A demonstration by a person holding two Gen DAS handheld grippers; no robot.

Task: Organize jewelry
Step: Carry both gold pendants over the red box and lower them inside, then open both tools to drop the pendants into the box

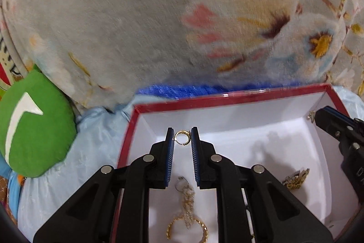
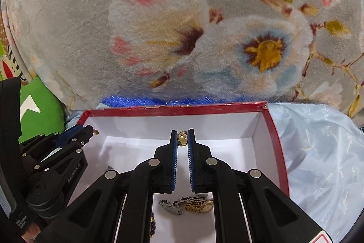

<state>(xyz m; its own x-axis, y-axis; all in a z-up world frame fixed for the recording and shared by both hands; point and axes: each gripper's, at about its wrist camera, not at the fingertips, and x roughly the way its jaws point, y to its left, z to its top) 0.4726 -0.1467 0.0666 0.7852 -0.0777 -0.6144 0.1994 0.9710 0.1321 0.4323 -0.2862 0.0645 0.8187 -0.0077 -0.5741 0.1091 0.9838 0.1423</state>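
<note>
A red-rimmed box with a white inside (image 1: 227, 101) (image 2: 173, 109) lies on a pale blue cloth. My left gripper (image 1: 182, 137) is shut on a small gold hoop earring (image 1: 182, 137) and holds it over the box's left part. My right gripper (image 2: 182, 137) is shut on a small gold earring (image 2: 182, 137) over the box's right part. On the box floor lie a gold and pearl hoop earring (image 1: 187, 213) and a gold and silver watch (image 2: 193, 205) (image 1: 295, 178). The right gripper shows at the right edge of the left wrist view (image 1: 315, 116).
A thick floral fleece blanket (image 1: 159, 15) (image 2: 182, 26) rises right behind the box. A blue fringe (image 1: 193, 89) lies along the box's far rim. A green cushion (image 1: 34, 124) sits left of the box. Dark beads (image 2: 152, 223) lie on the box floor.
</note>
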